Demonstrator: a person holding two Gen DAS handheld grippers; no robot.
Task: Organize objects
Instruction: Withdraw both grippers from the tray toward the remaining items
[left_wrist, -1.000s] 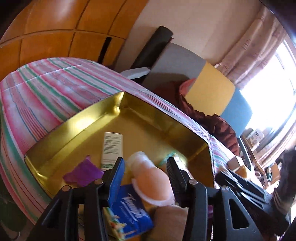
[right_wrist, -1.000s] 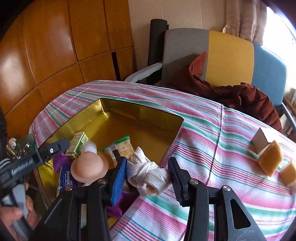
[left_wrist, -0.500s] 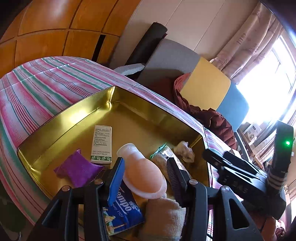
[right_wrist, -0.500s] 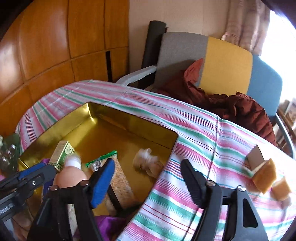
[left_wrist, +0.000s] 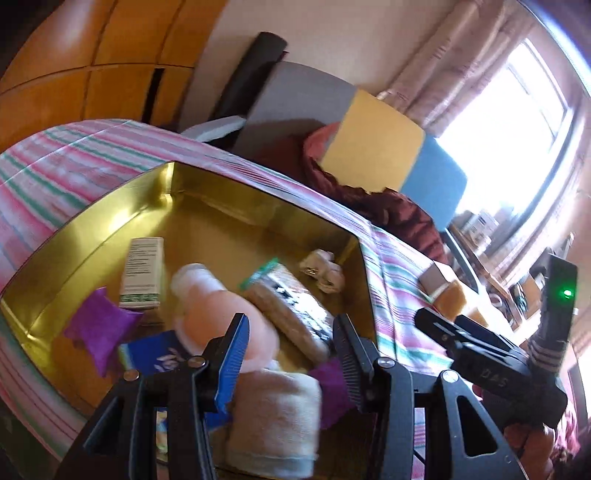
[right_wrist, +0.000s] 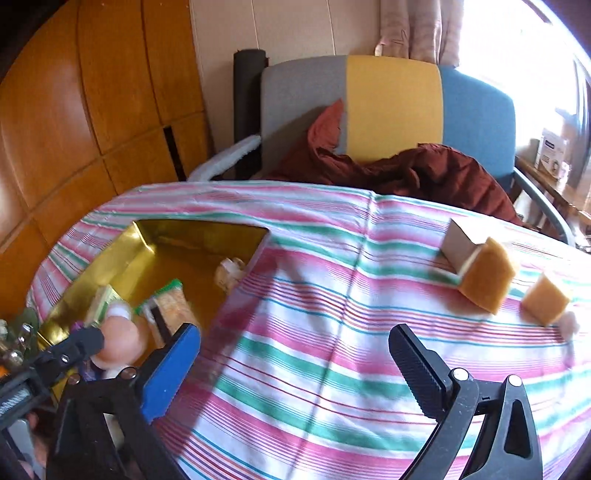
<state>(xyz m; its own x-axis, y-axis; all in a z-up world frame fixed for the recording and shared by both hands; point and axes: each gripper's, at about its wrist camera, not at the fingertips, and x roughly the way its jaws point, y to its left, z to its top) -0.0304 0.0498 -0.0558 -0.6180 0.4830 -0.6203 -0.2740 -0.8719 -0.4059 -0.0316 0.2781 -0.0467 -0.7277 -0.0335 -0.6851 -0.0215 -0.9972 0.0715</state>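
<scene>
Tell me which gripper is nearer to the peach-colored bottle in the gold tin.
Left. The left gripper hangs open right over the peach bottle in the gold tin. The right gripper is open above the striped tablecloth, beside the tin.

Gold tin (left_wrist: 92, 218) – purple pouch (left_wrist: 98, 326); pink-green striped tablecloth (right_wrist: 332, 314).

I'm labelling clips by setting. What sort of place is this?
Probably a lived-in home room: a table under a pink-and-green striped tablecloth, a grey, yellow and blue upholstered armchair with a dark red garment draped on it, and a curtained window.
</scene>
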